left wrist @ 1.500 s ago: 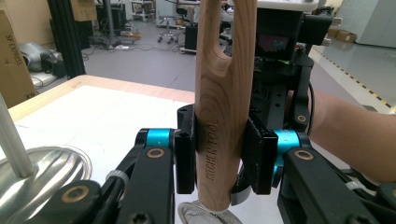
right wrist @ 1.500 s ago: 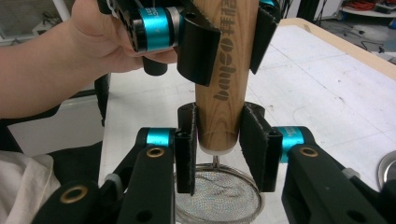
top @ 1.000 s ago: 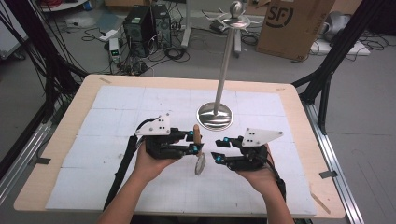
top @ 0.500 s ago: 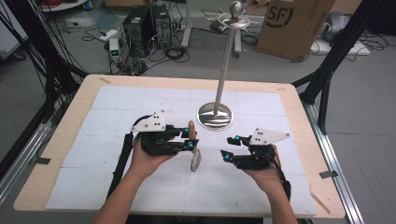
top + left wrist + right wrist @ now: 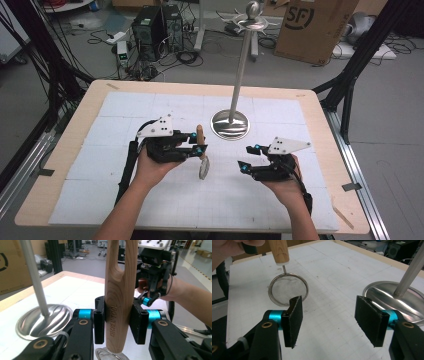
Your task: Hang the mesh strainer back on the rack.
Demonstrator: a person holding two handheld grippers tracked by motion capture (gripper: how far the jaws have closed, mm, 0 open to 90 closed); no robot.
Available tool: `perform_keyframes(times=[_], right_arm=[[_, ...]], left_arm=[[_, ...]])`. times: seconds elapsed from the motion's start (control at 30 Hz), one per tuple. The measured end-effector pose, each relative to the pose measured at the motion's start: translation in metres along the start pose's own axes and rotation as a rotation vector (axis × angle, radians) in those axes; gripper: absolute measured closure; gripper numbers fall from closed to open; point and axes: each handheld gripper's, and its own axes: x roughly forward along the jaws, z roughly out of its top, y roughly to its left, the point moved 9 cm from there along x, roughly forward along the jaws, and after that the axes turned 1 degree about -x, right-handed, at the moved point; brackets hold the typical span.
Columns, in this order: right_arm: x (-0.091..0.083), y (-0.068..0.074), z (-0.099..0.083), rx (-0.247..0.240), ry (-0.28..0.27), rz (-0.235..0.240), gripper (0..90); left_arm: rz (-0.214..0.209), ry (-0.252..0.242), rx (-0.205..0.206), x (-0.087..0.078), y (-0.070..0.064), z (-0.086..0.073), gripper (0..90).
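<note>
Strainer handling: the left gripper (image 5: 198,142) is clamping the wooden handle (image 5: 119,292) of a small mesh strainer (image 5: 203,169), jaws pressing on both flat sides just above the rounded end, near the wire neck. The strainer is hanging over the white mat (image 5: 110,130), mesh ring (image 5: 288,290) downward and just above the surface. It is judged light and stiff; the smooth wood may be slipping if gripped loosely, and the fine mesh is denting easily, so the handle is the correct hold. The right gripper (image 5: 247,159) is standing released, jaws apart, near the steel stand base (image 5: 230,124).
</note>
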Motion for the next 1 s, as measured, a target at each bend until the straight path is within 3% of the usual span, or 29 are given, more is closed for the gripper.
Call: perform_keyframes(times=[0.3, 0.5, 0.63, 1.0], right_arm=[[0.0, -0.002, 0.0, -0.002, -0.003, -0.002, 37.9], [-0.002, 0.0, 0.001, -0.007, -0.008, 0.0, 37.9], [-0.002, 0.002, 0.002, -0.015, -0.012, 0.001, 37.5], [-0.004, 0.001, 0.003, -0.009, -0.021, -0.003, 36.8]], left_arm=[[0.048, -0.003, -0.01, -0.003, 0.012, 0.002, 68.9], [0.06, -0.019, -0.014, -0.005, 0.019, 0.017, 68.8], [0.076, -0.006, 0.006, -0.004, 0.024, 0.028, 68.8], [0.078, -0.022, 0.011, -0.002, 0.044, 0.059, 68.8]])
